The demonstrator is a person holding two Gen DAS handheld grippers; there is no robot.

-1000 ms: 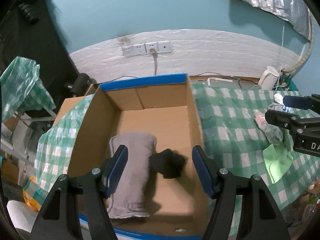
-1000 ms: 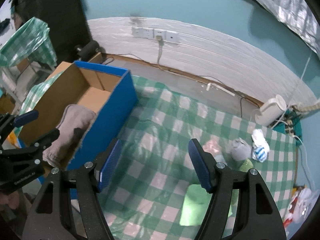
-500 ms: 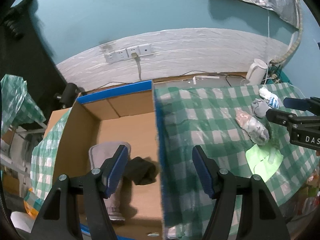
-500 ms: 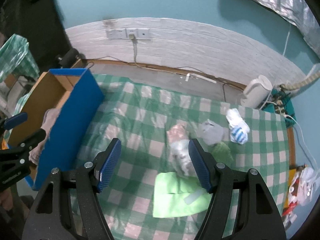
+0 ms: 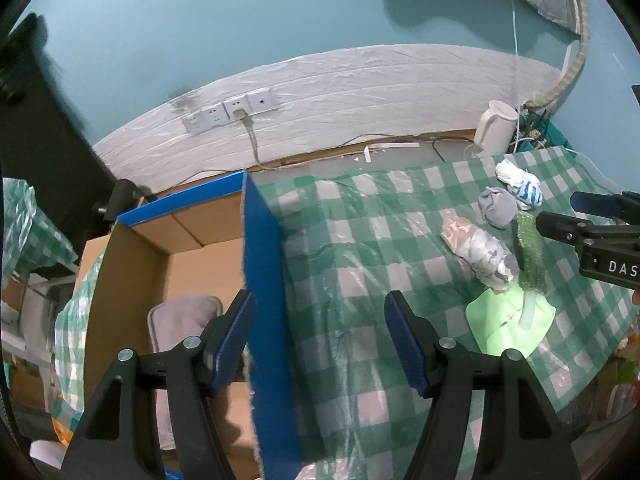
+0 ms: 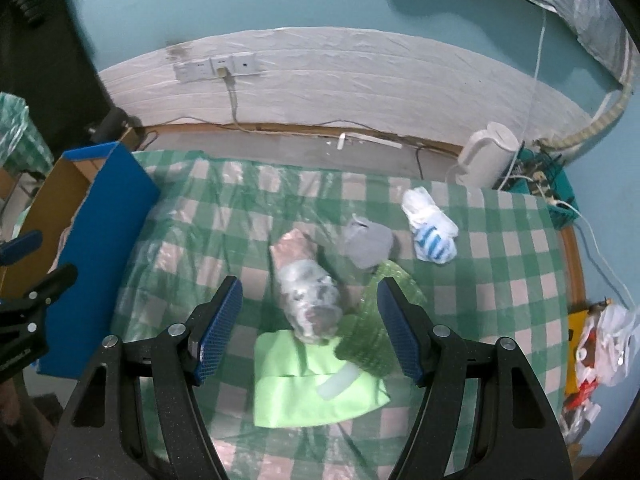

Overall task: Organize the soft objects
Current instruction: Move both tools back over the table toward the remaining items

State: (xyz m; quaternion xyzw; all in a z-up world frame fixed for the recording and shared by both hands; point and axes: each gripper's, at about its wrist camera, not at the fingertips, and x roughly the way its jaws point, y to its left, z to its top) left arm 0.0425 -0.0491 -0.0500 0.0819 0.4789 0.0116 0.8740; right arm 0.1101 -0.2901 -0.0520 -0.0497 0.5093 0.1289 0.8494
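A blue-sided cardboard box stands at the left of the checked table and holds a folded grey cloth. My left gripper is open and empty, straddling the box's right wall. My right gripper is open and empty above a cluster of soft items: a plastic-wrapped bundle, a light green cloth, a dark green mesh piece, a grey sock ball and a white-and-blue striped sock.
A green checked cloth under clear plastic covers the table. A white kettle and cables stand at the back right. Wall sockets sit on the white wall strip. A plastic bag lies off the right edge.
Both grippers have swung right. The left one moved from over the box interior to its right wall, hiding the dark item. The right one moved over the soft pile.
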